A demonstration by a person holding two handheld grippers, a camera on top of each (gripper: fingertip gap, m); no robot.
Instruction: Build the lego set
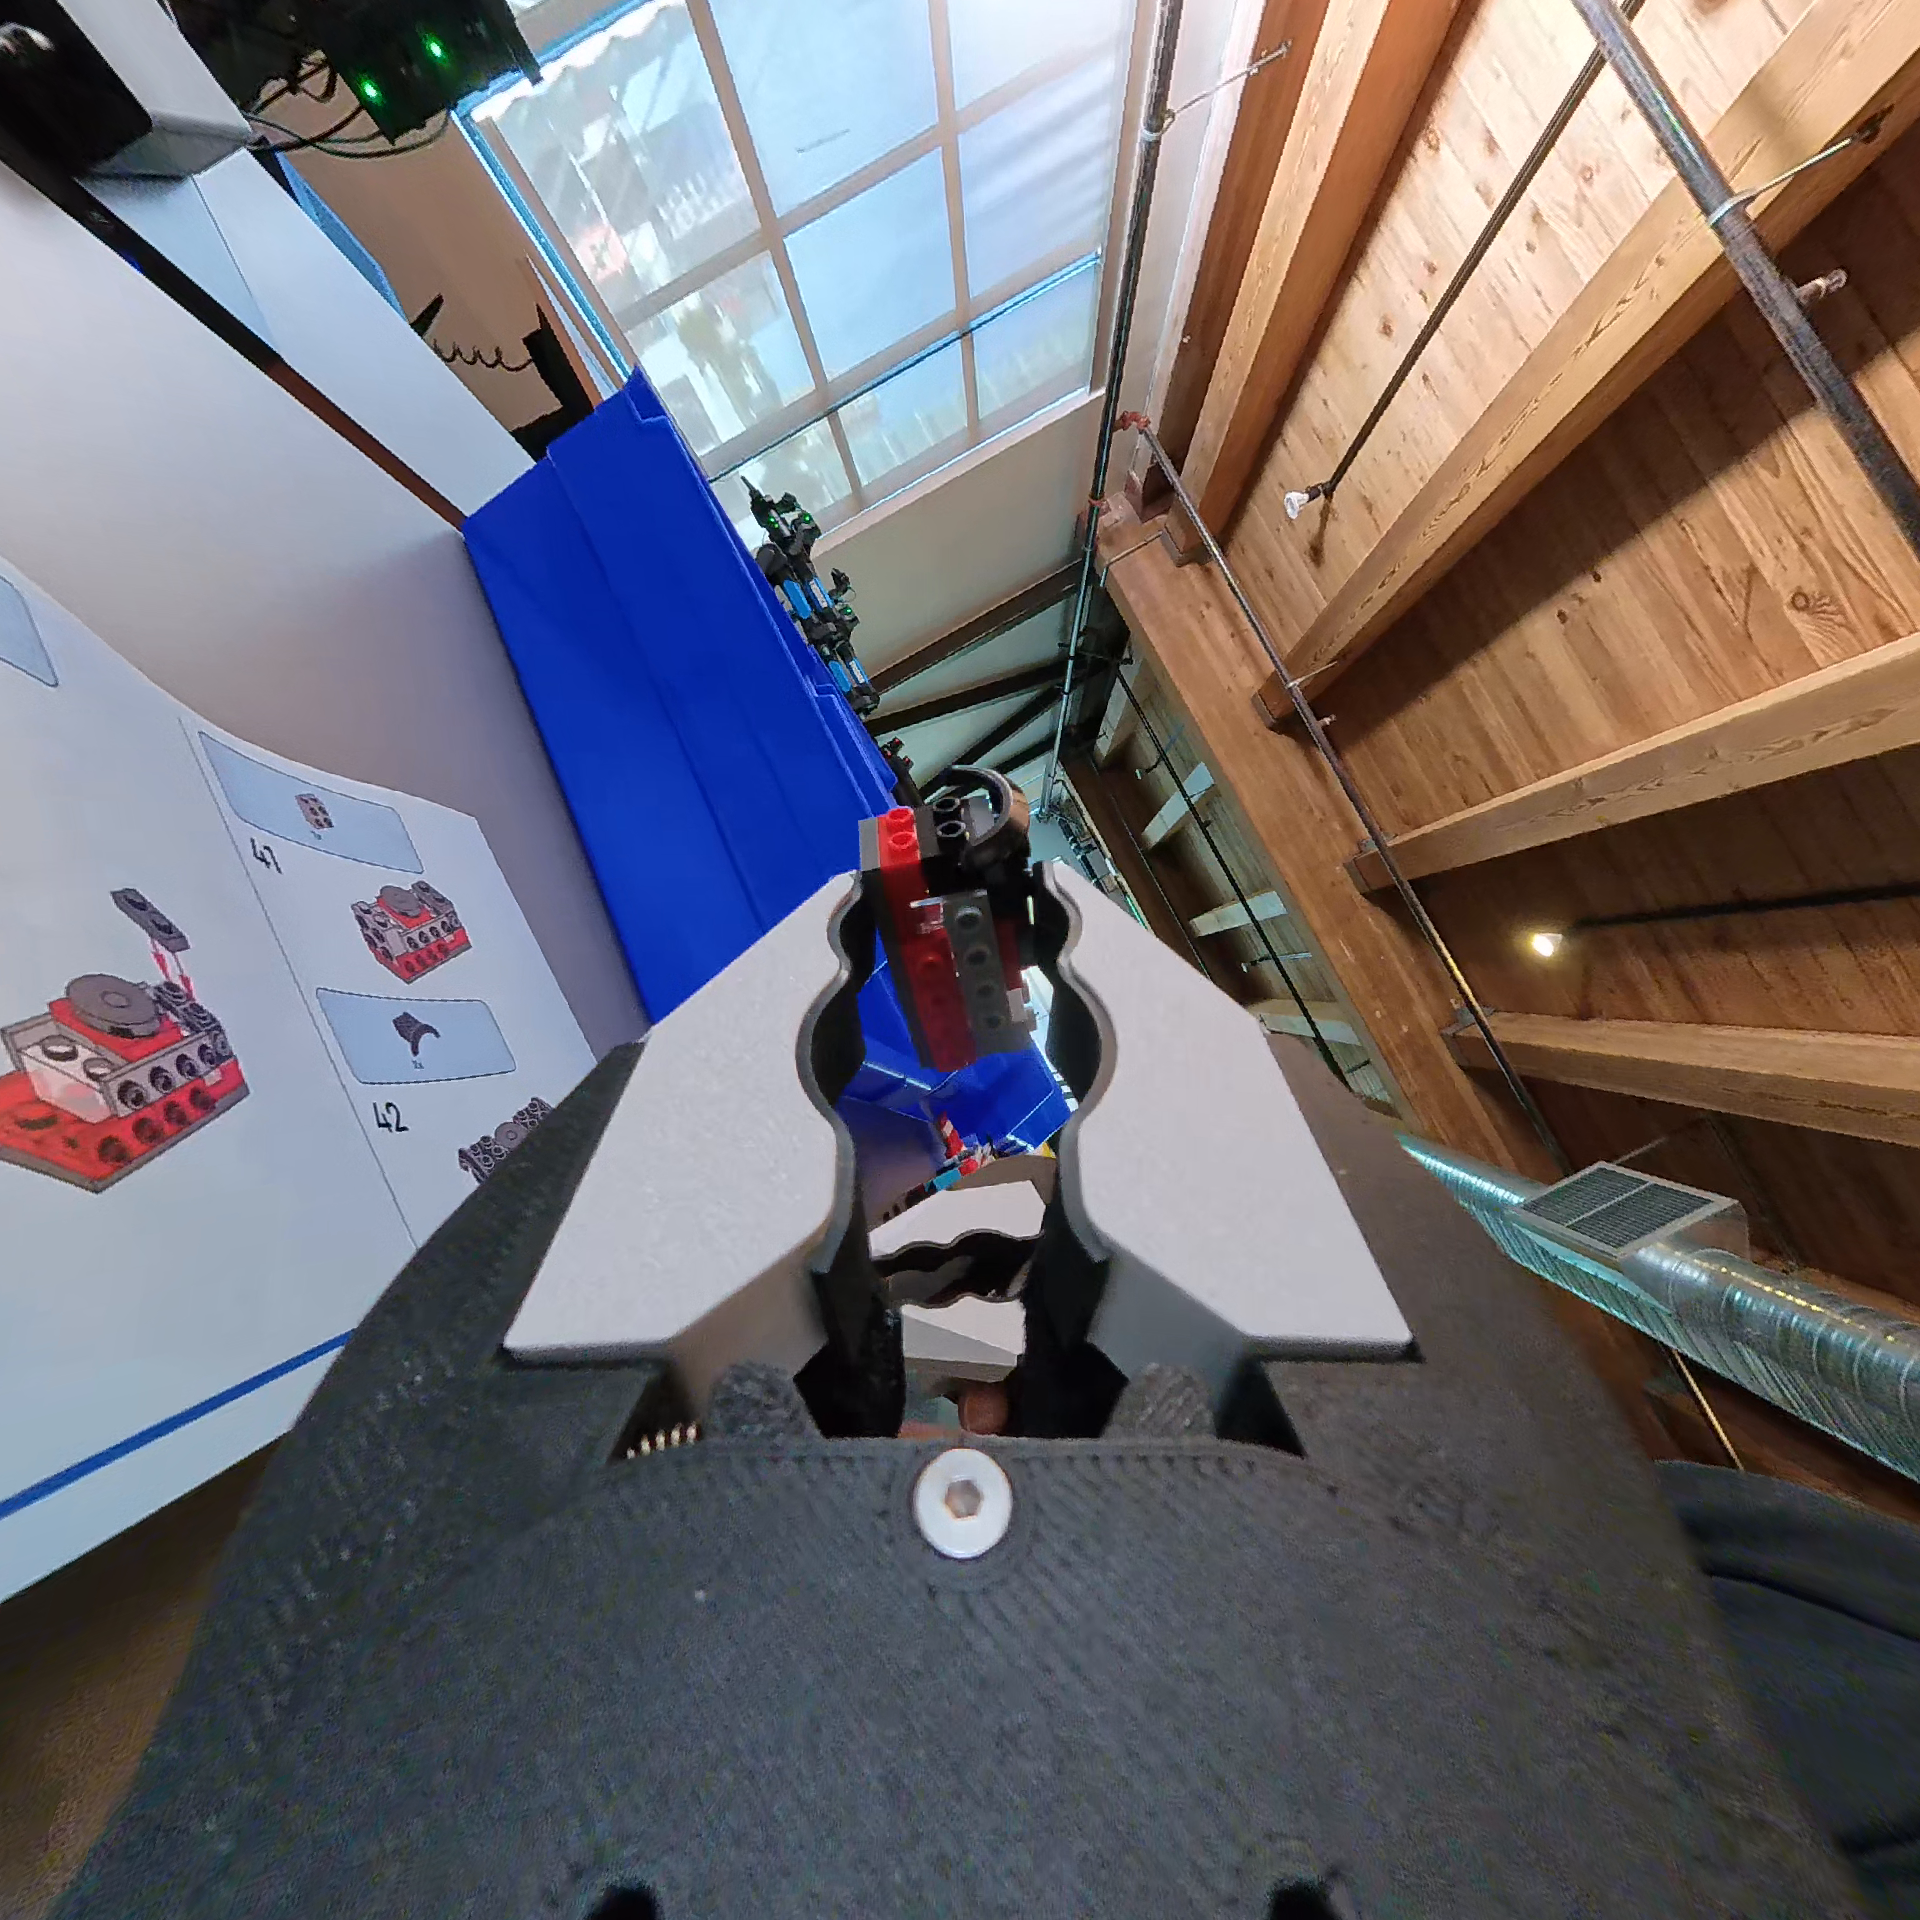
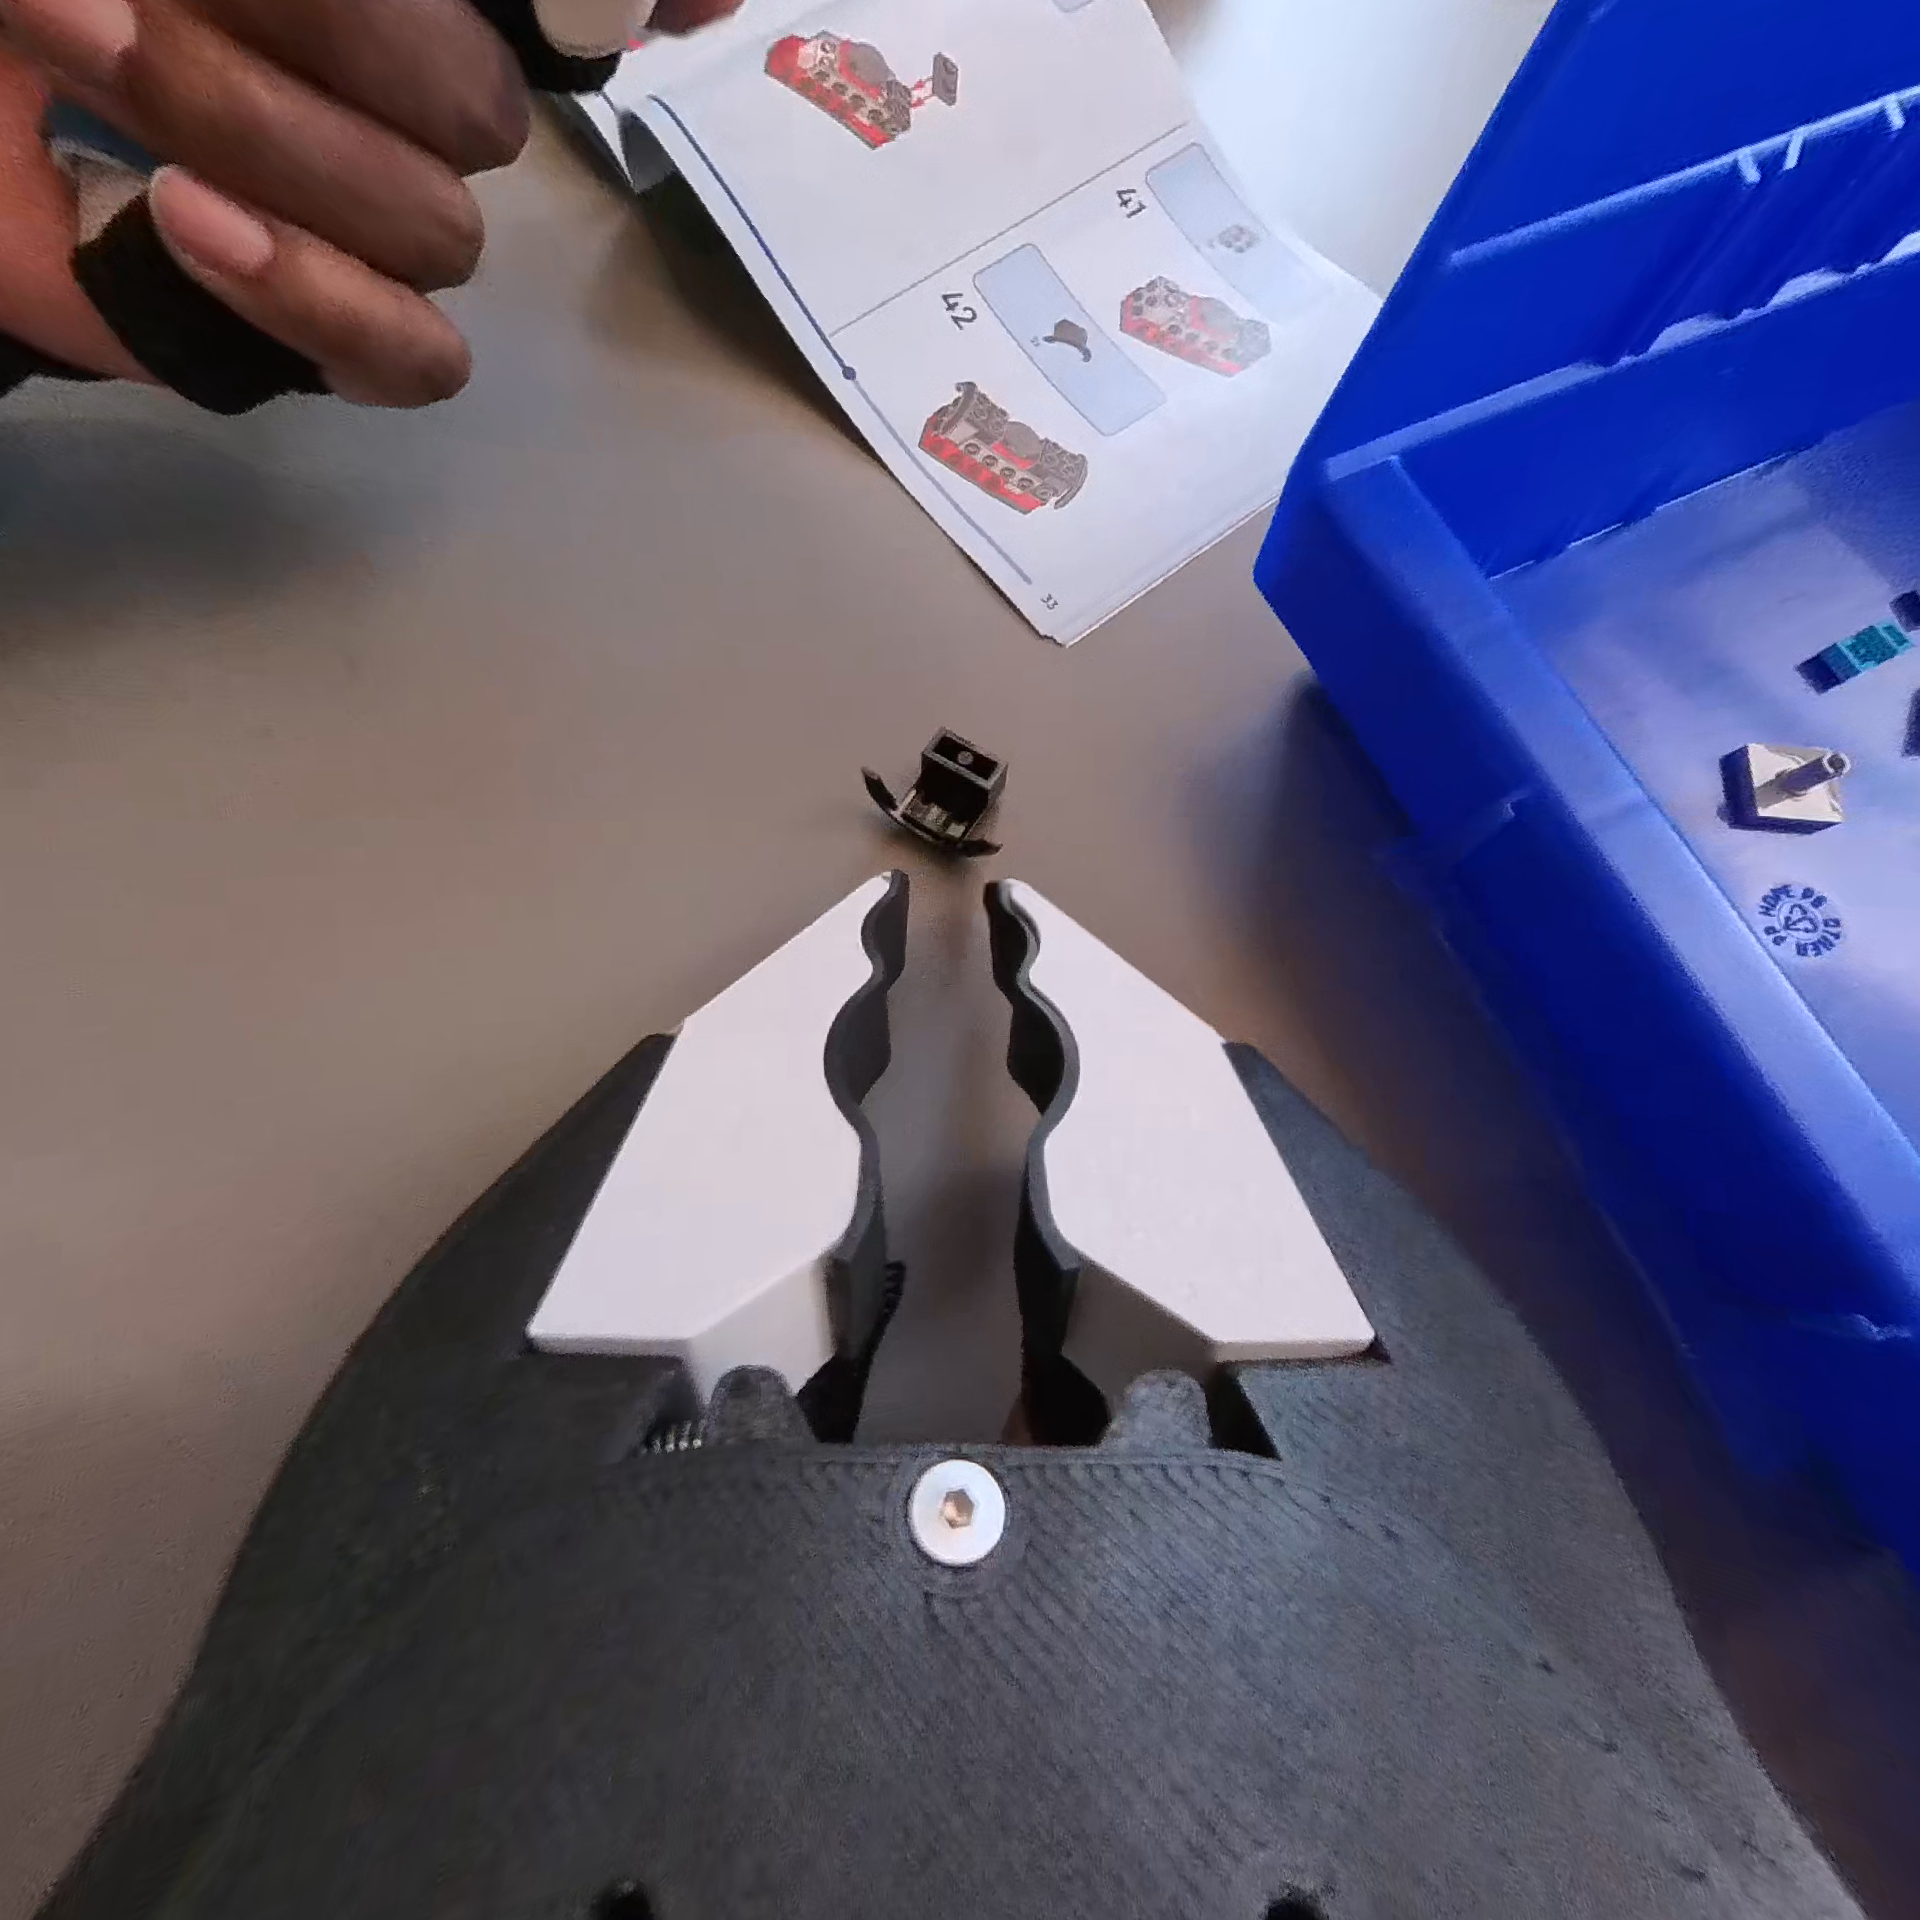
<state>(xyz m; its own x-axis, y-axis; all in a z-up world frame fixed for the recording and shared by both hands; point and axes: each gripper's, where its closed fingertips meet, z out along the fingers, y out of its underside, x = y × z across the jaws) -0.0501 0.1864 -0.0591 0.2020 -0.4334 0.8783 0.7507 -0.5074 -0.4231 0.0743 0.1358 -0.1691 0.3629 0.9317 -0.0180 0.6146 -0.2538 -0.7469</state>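
In the left wrist view my left gripper [image 1: 948,914] is shut on a red, grey and black lego assembly [image 1: 951,940], held up in the air and tilted, with its studs toward the camera. In the right wrist view my right gripper [image 2: 945,883] is open and empty, its tips just short of a small black lego piece [image 2: 940,795] with curved wings that lies on the grey table [image 2: 416,831]. The open instruction booklet [image 2: 1039,312] lies beyond the piece; it also shows in the left wrist view [image 1: 208,935].
A blue parts bin [image 2: 1558,727] with several loose pieces stands at the right; it also shows in the left wrist view [image 1: 665,665]. A person's hand [image 2: 260,187] is at the upper left of the right wrist view. Wooden ceiling beams [image 1: 1558,520] and a window fill the left wrist view. My right fingertips sit around 20 cm from my left ones.
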